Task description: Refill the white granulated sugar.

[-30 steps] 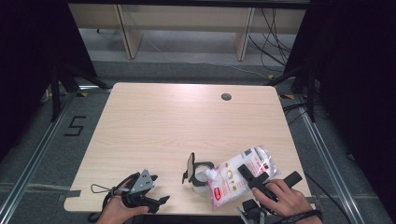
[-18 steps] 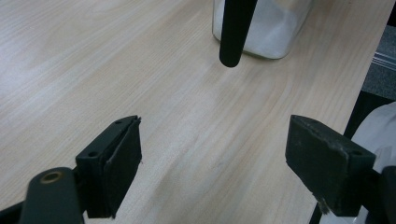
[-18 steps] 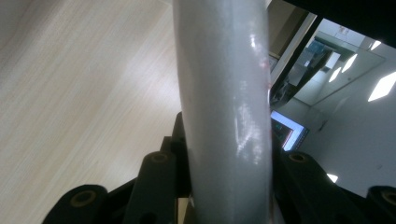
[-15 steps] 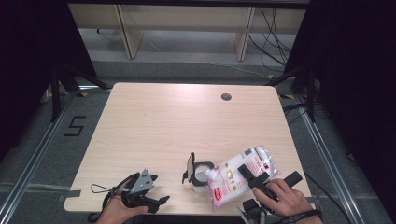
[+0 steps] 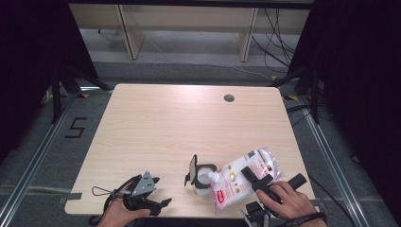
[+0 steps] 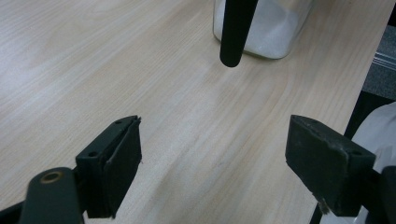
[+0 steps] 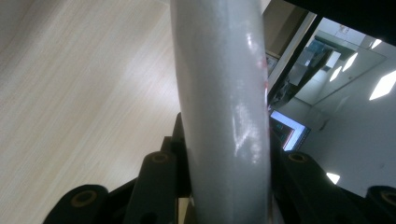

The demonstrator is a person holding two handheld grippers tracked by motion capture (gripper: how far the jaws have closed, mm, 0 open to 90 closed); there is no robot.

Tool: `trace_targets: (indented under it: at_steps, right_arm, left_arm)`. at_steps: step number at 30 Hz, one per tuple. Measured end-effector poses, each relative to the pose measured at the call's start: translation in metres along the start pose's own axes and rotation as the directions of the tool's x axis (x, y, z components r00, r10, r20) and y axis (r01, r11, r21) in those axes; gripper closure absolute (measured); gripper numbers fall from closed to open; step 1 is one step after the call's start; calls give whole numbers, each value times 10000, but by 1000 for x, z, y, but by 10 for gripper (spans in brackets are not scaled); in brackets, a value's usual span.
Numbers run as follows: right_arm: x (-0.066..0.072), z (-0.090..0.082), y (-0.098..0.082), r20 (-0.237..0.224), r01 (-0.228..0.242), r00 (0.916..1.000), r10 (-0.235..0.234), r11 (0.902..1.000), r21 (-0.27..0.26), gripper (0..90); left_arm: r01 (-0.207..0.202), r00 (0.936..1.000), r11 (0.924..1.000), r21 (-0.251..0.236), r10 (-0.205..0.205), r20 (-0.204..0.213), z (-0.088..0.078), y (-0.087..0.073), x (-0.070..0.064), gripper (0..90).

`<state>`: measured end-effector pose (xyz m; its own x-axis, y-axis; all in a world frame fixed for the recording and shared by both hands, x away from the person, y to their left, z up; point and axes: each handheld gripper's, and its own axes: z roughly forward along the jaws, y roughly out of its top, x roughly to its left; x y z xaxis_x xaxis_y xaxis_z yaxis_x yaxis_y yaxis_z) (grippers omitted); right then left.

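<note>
Two grippers engaged: right gripper (image 5: pixel 259 176) fingers clamp the refill bag (image 5: pixel 241 178) beside the open jar (image 5: pixel 204 177); left gripper (image 6: pixel 224 175) fingers wide, empty. Next: tip bag over jar mouth.

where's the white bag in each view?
High view: white bag at the table's near right, clamped in the right gripper, beside the jar.
Left gripper view: white sliver at the right edge.
Right gripper view: centre, between the jaws.
Shared landmark: wooden table.
</note>
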<state>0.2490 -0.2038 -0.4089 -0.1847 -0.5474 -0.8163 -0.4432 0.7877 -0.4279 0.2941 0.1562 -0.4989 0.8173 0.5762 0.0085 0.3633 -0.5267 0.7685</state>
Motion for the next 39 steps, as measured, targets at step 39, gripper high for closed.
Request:
trace_targets:
  at_steps: [39]
  right_arm:
    - [3,2,-2,-157,-540,9984,539,9985,-44,704]
  left_arm:
    - [120,9999,9999,-23,-119,65,1,0,-1,182]
